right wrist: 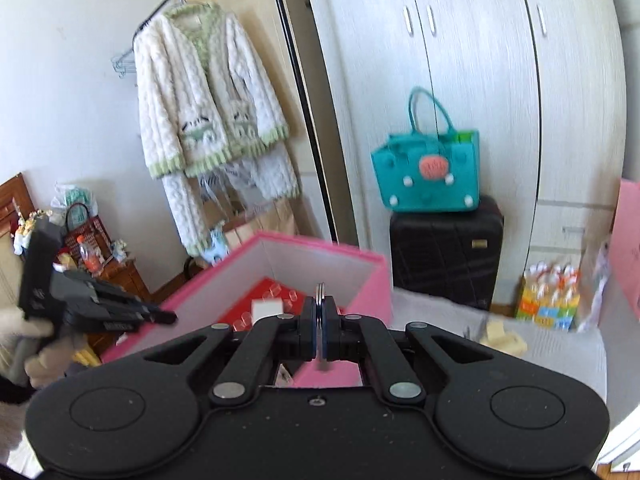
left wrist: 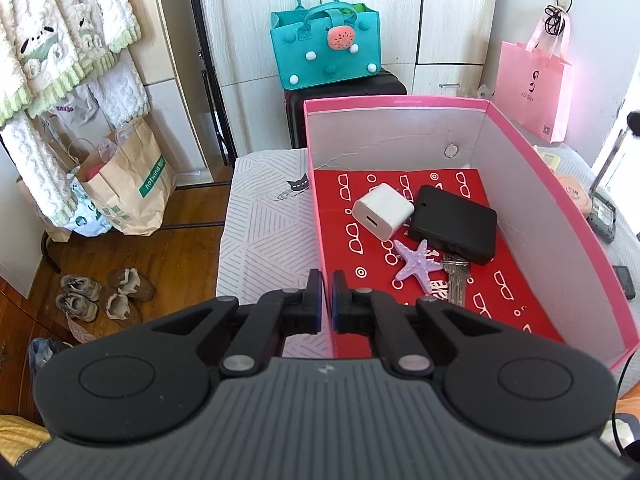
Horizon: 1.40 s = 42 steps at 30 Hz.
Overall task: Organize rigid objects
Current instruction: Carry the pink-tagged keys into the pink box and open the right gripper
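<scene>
Key ring (right wrist: 320, 300), thin metal loop, is pinched between the pads of the right hand-held gripper (right wrist: 320, 320), carried in the air just this side of the pink box (right wrist: 332, 254). Its top edge pokes above the fingertips; the lower part is hidden by the jaws.

Progress: box looks partly filled. On its red patterned liner (left wrist: 500, 296) sit a white USB charger (left wrist: 383, 211), a black flat case (left wrist: 454, 224), a purple starfish (left wrist: 416, 265) and a key (left wrist: 455, 280); starfish, key and case are touching or overlapping. Judged left to do: drop the ring in, then collect whatever else lies on the surface to the right of the box. Those items are too small and blurred to name.

Left hand-held gripper (left wrist: 327, 300): jaws nearly together, clamped over the box's near-left wall (left wrist: 324, 332), apparently steadying it. From the right wrist view it shows at the left, held in a light-gloved hand (right wrist: 36, 344).
</scene>
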Each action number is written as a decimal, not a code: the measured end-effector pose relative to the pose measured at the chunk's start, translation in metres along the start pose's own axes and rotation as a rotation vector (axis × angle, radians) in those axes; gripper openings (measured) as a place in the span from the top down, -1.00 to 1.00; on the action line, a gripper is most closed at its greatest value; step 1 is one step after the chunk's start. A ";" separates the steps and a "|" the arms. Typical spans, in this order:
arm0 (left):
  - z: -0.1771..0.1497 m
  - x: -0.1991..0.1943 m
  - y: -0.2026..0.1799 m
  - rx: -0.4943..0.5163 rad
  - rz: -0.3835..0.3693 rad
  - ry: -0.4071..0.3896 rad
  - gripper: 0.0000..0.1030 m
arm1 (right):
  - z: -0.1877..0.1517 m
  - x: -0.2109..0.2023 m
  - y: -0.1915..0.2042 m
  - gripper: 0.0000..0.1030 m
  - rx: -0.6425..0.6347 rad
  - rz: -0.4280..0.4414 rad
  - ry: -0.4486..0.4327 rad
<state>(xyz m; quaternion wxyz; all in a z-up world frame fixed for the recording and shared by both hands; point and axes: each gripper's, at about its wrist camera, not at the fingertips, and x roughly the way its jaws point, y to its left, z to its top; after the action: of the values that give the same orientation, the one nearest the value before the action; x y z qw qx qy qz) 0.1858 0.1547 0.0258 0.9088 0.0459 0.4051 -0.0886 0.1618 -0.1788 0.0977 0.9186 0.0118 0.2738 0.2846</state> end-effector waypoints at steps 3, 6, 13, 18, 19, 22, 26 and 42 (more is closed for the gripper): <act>0.000 0.000 0.003 -0.001 -0.007 -0.002 0.92 | 0.010 0.003 0.015 0.91 -0.012 0.074 0.008; -0.001 -0.001 0.003 0.006 -0.010 -0.011 0.92 | 0.011 0.020 0.029 0.90 -0.009 0.152 0.057; -0.004 -0.003 0.007 -0.006 -0.029 -0.028 0.92 | -0.006 0.084 0.066 0.90 -0.008 0.241 0.207; -0.005 -0.003 0.011 -0.017 -0.050 -0.031 0.91 | -0.008 0.128 0.087 0.90 0.012 0.306 0.281; -0.005 -0.003 0.011 -0.017 -0.052 -0.031 0.91 | -0.011 0.135 0.090 0.91 0.017 0.310 0.297; -0.006 -0.003 0.012 -0.018 -0.058 -0.034 0.91 | -0.019 0.157 0.093 0.91 0.028 0.312 0.361; -0.007 -0.003 0.015 -0.025 -0.071 -0.039 0.90 | -0.027 0.170 0.085 0.89 0.045 0.263 0.419; -0.004 0.000 0.013 -0.026 -0.063 -0.010 0.90 | -0.026 0.081 0.039 0.31 0.080 0.146 0.385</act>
<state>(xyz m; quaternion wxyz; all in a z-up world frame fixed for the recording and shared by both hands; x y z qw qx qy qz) 0.1857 0.1684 0.0238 0.9081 0.0209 0.4028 -0.1123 0.1841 -0.1063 0.0427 0.8250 0.0135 0.4539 0.3364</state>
